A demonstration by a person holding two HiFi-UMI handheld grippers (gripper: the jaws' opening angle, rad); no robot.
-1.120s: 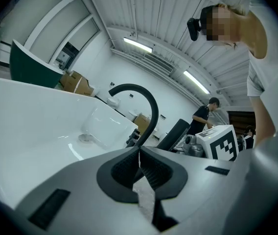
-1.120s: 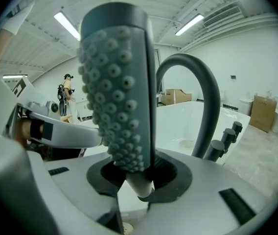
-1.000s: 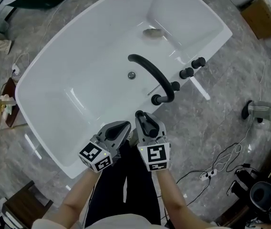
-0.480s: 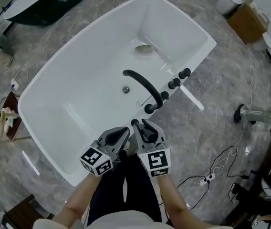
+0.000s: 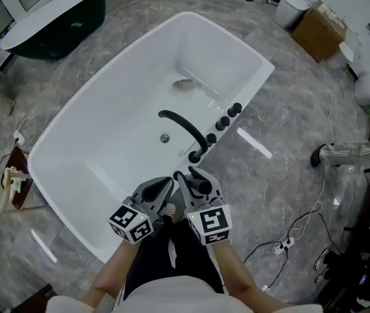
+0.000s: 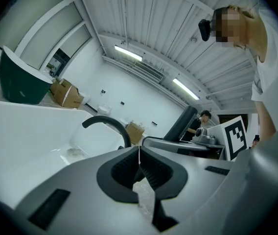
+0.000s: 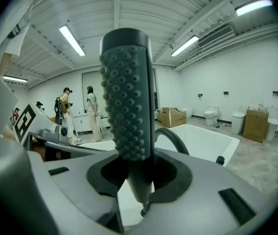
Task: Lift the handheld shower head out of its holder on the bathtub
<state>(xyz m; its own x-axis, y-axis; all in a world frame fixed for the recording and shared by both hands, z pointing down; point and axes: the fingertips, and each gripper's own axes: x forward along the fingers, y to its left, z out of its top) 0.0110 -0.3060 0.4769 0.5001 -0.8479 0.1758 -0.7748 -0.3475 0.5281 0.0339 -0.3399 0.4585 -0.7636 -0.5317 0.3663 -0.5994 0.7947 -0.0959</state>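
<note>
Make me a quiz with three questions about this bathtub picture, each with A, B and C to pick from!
1. Where is the shower head?
A. Hanging on a wall.
B. Between the right gripper's jaws.
C. On the floor.

2. What colour is the curved spout over the bathtub?
A. Gold.
B. Red.
C. Black.

3. How are the left gripper's jaws?
A. Shut, with nothing between them.
B. Wide open.
C. Shut on a towel.

Answers:
1 B: the right gripper view shows the handle clamped between the pads.
2 C: the head view shows it black against the white tub.
3 A: the left gripper view shows the pads meeting, with nothing held.
</note>
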